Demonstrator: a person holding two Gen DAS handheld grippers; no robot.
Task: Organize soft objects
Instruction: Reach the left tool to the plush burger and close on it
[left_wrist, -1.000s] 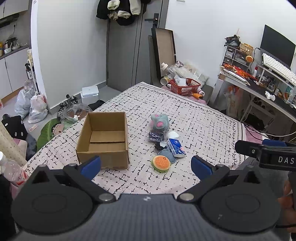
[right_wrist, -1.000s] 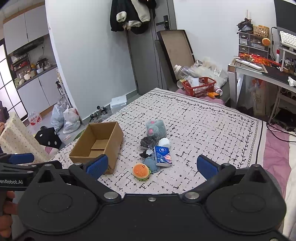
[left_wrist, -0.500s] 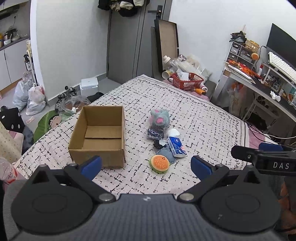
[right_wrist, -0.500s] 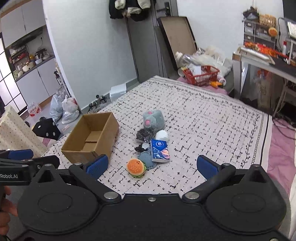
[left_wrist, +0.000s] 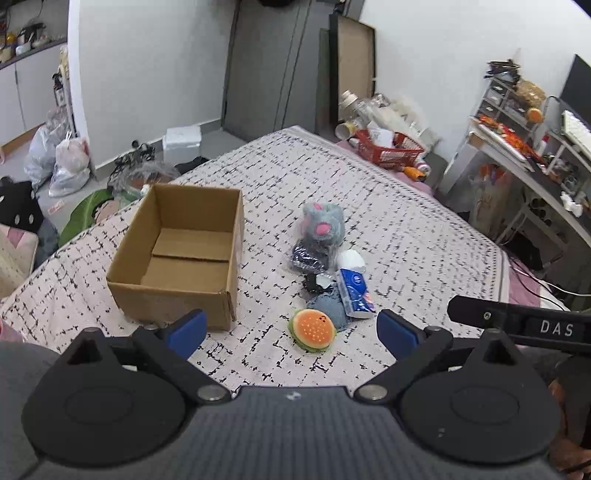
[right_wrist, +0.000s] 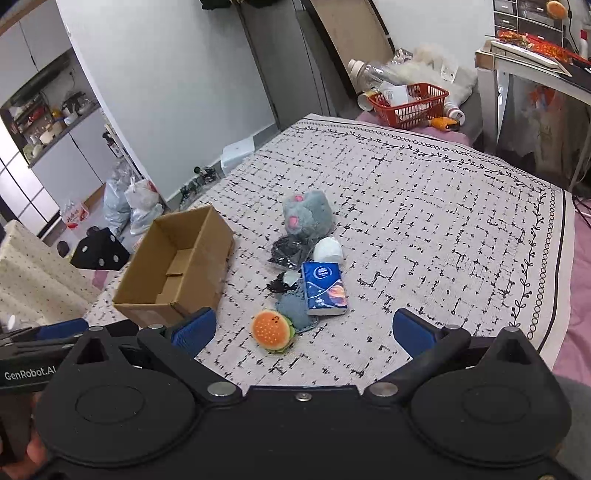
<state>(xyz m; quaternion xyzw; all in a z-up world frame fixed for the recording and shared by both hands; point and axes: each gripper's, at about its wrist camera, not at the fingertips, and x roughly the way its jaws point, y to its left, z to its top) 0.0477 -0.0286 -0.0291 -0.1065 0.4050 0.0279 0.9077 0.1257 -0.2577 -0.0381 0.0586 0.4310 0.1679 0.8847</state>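
In the left wrist view, the left gripper (left_wrist: 291, 326) had been brought closer to the bed (left_wrist: 424, 236) and tipped downward over the last second, so that the cardboard box (left_wrist: 181, 254) and the heap of soft things were seen larger and lower in the picture. Its jaws were spread wide and nothing was held between them. The box was seen to be empty. Just to its right lay the burger toy (left_wrist: 312, 329), nearest the jaws, with a blue-grey cloth (left_wrist: 327, 306) touching it, a blue tissue pack (left_wrist: 354, 293) resting partly on that cloth, a white wad (left_wrist: 350, 258), dark crumpled bags (left_wrist: 308, 258) and the grey plush (left_wrist: 323, 225) farthest off.

In the right wrist view, the right gripper (right_wrist: 304, 330) had likewise been lowered toward the heap, its jaws wide apart and empty. The burger toy (right_wrist: 271, 330) was framed between them, apart from the box (right_wrist: 177, 273).

No item had been shifted; only an approach had been made, so it was judged that sorting was yet to begin, with the burger toy the likely first pick.
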